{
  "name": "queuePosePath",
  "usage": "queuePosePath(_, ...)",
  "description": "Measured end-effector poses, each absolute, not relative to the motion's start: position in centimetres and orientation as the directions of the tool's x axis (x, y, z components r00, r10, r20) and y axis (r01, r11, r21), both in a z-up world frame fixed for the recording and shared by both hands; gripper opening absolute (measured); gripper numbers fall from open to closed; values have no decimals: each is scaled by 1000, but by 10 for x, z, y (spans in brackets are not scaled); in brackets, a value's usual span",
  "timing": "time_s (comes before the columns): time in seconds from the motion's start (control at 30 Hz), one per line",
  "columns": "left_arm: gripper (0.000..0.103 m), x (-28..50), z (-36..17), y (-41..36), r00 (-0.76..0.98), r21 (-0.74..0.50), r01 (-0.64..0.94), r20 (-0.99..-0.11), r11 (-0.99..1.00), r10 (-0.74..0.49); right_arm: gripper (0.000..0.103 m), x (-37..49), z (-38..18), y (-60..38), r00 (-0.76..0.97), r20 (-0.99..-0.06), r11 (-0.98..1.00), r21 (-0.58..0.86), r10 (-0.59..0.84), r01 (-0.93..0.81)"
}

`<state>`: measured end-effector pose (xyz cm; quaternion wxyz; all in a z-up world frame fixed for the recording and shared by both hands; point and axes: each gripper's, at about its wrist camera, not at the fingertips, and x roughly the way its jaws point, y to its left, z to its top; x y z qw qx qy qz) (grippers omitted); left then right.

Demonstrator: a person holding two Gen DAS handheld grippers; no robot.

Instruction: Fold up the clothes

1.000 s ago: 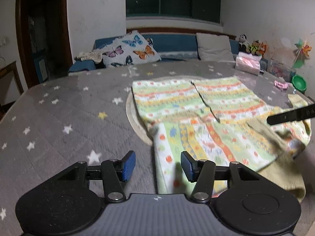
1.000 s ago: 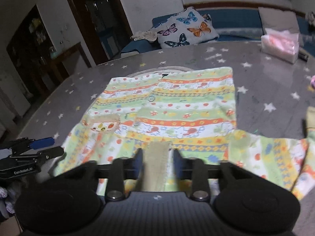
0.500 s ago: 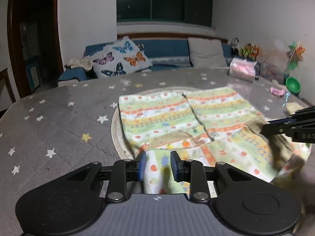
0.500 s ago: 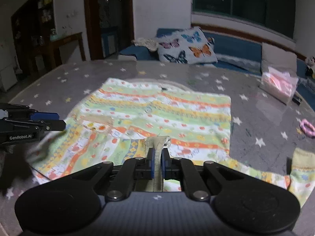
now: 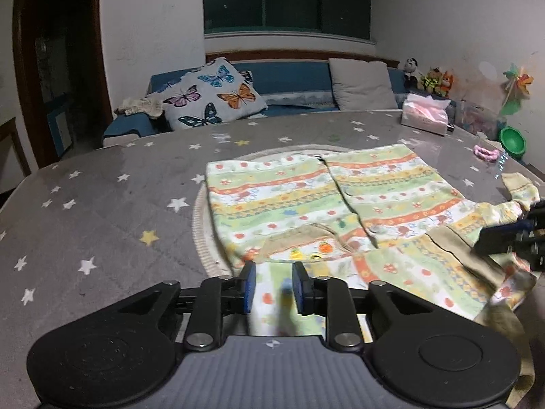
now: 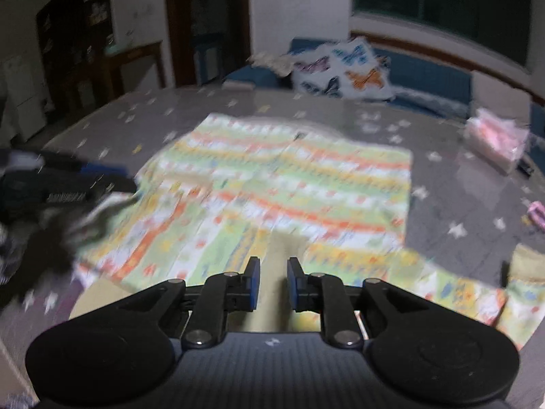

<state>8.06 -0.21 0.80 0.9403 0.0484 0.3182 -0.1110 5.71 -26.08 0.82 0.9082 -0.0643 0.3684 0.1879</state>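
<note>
Nearest in the left wrist view: left gripper, jaws parted with a gap between the blue pads, a blurred fold of the striped garment lying in that gap. Cannot tell whether the pads actually touch the cloth. Nearest in the right wrist view: right gripper, jaws likewise spread apart, a tan strip of the same garment running between the pads without visible contact; heavily motion-blurred.

Just beyond the fingers: garment spread flat across the star-print grey table cover, green, yellow and orange bands, near edge bunched and partly turned over to show a tan lining. Under it, the rim of a round pale mat. At the right edge of the left view, the right gripper's dark body just above the cloth's right corner; at the left edge of the right view, the left gripper, blurred, by the opposite corner.

Farther out on the table: pink tissue pack, small pink ring, green bowl.

Farthest: blue sofa with butterfly cushion and grey cushion, plush toys, dark window.
</note>
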Motion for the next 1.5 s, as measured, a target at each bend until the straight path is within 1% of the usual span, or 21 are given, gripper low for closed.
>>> queuePosePath(0.07, 41, 77, 9, -9, 772, 24, 251, -608, 968, -185, 18, 53, -1, -260, 640, -713, 920, 17, 285, -391)
queuePosePath(0.1, 47, 75, 10, -12, 774, 25, 258, -604, 966, -191, 21, 50, -1, -266, 647, -707, 926, 29, 286, -377)
queuePosePath(0.13, 49, 72, 12, -14, 778, 25, 263, -597, 965, -197, 27, 47, -1, -272, 653, -701, 931, 42, 286, -363)
queuePosePath(0.17, 54, 70, 14, -15, 782, 24, 267, -590, 963, -202, 29, 45, 1, -278, 662, -693, 937, 56, 285, -346)
queuePosePath(0.27, 58, 66, 18, -19, 790, 21, 272, -576, 962, -211, 29, 40, 6, -306, 702, -674, 964, 57, 229, -259)
queuePosePath(0.33, 66, 65, 21, -22, 796, 21, 272, -568, 962, -212, 29, 36, 9, -324, 726, -661, 978, 59, 189, -200)
queuePosePath(0.4, 82, 64, 22, -27, 803, 30, 267, -560, 963, -205, 29, 40, 9, -348, 748, -655, 993, 38, 108, -110)
queuePosePath(0.43, 85, 63, 23, -29, 806, 35, 265, -557, 964, -201, 29, 42, 10, -355, 756, -649, 996, 27, 79, -81)
queuePosePath(0.5, 98, 62, 24, -32, 809, 37, 268, -551, 963, -204, 33, 52, 13, -377, 774, -633, 1000, -11, -10, 4)
queuePosePath(0.53, 99, 61, 24, -34, 810, 37, 270, -548, 962, -207, 38, 59, 13, -386, 775, -630, 999, -22, -43, 38)
queuePosePath(0.6, 103, 61, 25, -36, 812, 36, 271, -546, 962, -208, 40, 71, 12, -398, 776, -624, 996, -40, -89, 82)
queuePosePath(0.9, 103, 65, 21, -42, 798, 27, 262, -568, 965, -201, 40, 125, -16, -408, 725, -643, 968, -196, -247, 156)
queuePosePath(0.97, 103, 66, 20, -41, 795, 24, 259, -574, 966, -199, 37, 125, -20, -408, 727, -635, 964, -208, -260, 163)
queuePosePath(1.0, 103, 67, 20, -41, 793, 21, 257, -576, 966, -198, 32, 123, -21, -408, 727, -631, 961, -215, -271, 173)
queuePosePath(1.03, 103, 68, 20, -41, 791, 19, 256, -579, 967, -198, 18, 120, -20, -409, 725, -629, 959, -212, -281, 188)
queuePosePath(1.07, 103, 68, 20, -41, 790, 17, 254, -580, 967, -198, 15, 117, -20, -411, 723, -627, 956, -210, -291, 203)
queuePosePath(1.1, 103, 68, 19, -41, 790, 16, 253, -580, 967, -197, 14, 113, -20, -417, 723, -627, 957, -188, -288, 219)
queuePosePath(1.13, 103, 68, 19, -40, 790, 15, 252, -581, 968, -197, 8, 109, -18, -423, 728, -625, 959, -160, -283, 235)
queuePosePath(1.17, 103, 67, 19, -40, 789, 13, 252, -582, 968, -197, 7, 103, -16, -428, 736, -619, 960, -132, -274, 247)
queuePosePath(1.33, 103, 66, 18, -41, 787, 8, 250, -584, 968, -198, 5, 55, 7, -465, 802, -549, 943, 74, -234, 325)
queuePosePath(1.5, 103, 65, 17, -43, 782, 0, 253, -588, 967, -205, 4, 23, 15, -495, 825, -532, 896, 249, -190, 367)
